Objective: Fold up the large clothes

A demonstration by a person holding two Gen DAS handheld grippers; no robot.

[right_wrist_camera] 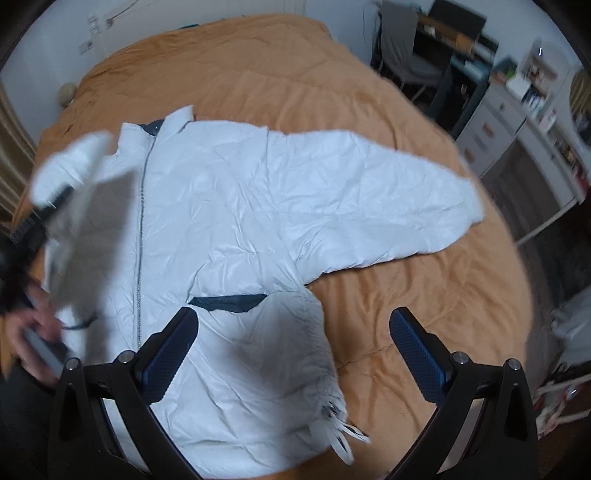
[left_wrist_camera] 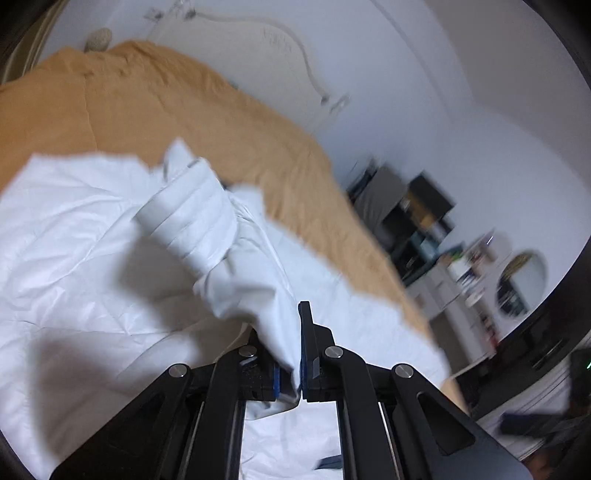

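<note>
A white puffy jacket [right_wrist_camera: 236,206] lies front up on the orange bedspread [right_wrist_camera: 406,302]; its zipper [right_wrist_camera: 140,229] runs down the left and one sleeve [right_wrist_camera: 399,199] stretches to the right. My left gripper [left_wrist_camera: 284,332] is shut on the other sleeve [left_wrist_camera: 207,221], which hangs lifted and bunched over the jacket body. In the right wrist view that raised sleeve [right_wrist_camera: 74,162] is a blur at the left, with the left gripper [right_wrist_camera: 48,210] and a hand [right_wrist_camera: 33,325] under it. My right gripper [right_wrist_camera: 293,315] stands open above the jacket's lower part near a dark pocket slit [right_wrist_camera: 229,301], holding nothing.
A grey chair [right_wrist_camera: 406,48] and dark desk [right_wrist_camera: 454,33] stand beyond the bed's far right corner, with white drawers [right_wrist_camera: 495,129] along the right side. White drawstrings [right_wrist_camera: 343,435] trail from the jacket's hem. A cable [left_wrist_camera: 295,44] runs along the white wall.
</note>
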